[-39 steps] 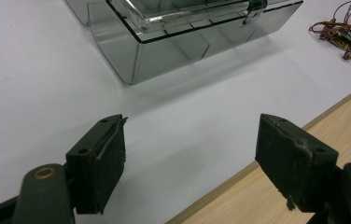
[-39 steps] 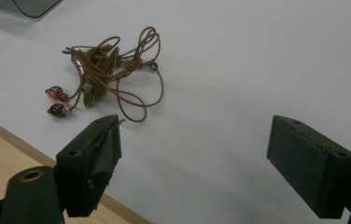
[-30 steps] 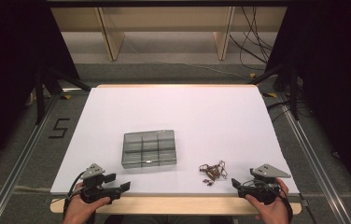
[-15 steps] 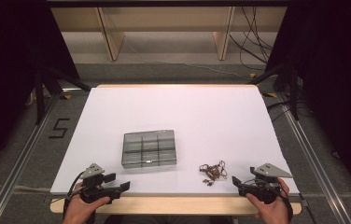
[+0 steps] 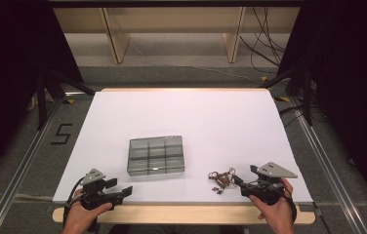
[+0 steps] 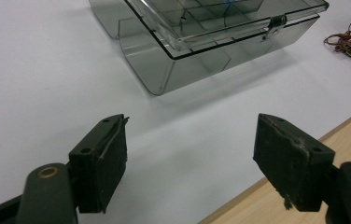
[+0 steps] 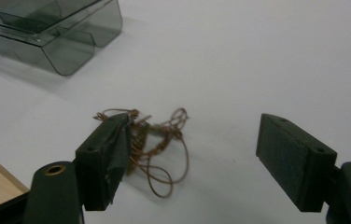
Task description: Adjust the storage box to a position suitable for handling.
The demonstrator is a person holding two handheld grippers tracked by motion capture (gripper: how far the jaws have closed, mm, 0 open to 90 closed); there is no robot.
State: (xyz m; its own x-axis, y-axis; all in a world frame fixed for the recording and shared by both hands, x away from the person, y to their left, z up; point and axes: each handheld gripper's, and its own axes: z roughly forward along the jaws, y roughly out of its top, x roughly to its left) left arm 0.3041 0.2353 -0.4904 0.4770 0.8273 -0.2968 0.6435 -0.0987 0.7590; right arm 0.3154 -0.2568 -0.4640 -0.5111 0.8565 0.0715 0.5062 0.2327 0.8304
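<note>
A smoky clear plastic compartment box (image 5: 155, 155) lies closed near the middle of the white table, its latch (image 6: 274, 21) facing the front. A tangle of thin brown wires (image 5: 222, 178) lies to its right near the front edge. My left gripper (image 5: 121, 191) rests open at the front left, its jaws aimed at the box (image 6: 220, 32) with nothing between them. My right gripper (image 5: 239, 182) stands open at the front right. The wire tangle (image 7: 157, 135) lies just ahead of its left jaw, partly hidden behind it.
The white table top (image 5: 191, 117) ends in a wooden front edge (image 5: 186, 213). Metal rails run along both sides on the floor. A wooden shelf frame (image 5: 172, 29) and cables (image 5: 264, 34) stand beyond the far edge.
</note>
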